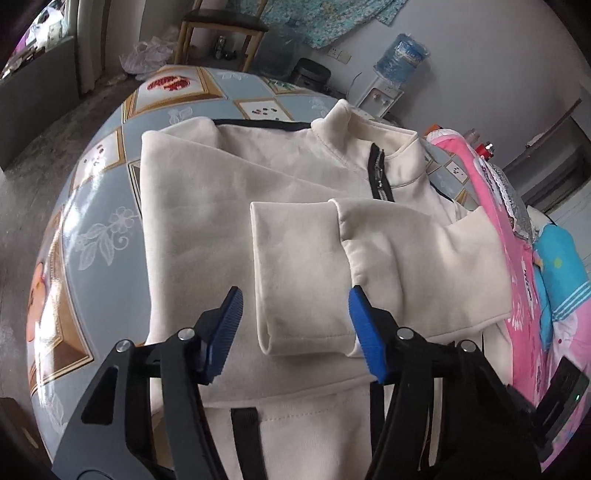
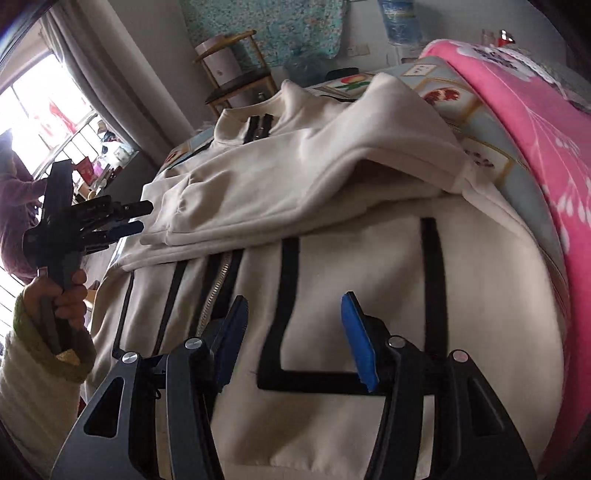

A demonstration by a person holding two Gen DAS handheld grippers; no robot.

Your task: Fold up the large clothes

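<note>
A cream zip-up jacket (image 1: 229, 199) with black trim lies front-up on the patterned table (image 1: 92, 221), collar at the far end. Both sleeves are folded across the chest; the cuffs (image 1: 295, 273) lie just ahead of my left gripper (image 1: 295, 321), which is open and empty above them. In the right wrist view the jacket (image 2: 369, 280) fills the frame. My right gripper (image 2: 295, 332) is open and empty over the lower front, near the black pocket outline (image 2: 280, 369). The left gripper also shows there (image 2: 136, 221), held in a hand at the jacket's left side.
Pink (image 1: 517, 295) and blue (image 1: 561, 280) clothes are piled along the table's right side. Beyond the table stand a wooden chair (image 1: 221, 33), a water dispenser (image 1: 391, 74) and a plastic bag (image 1: 147, 55) on the floor.
</note>
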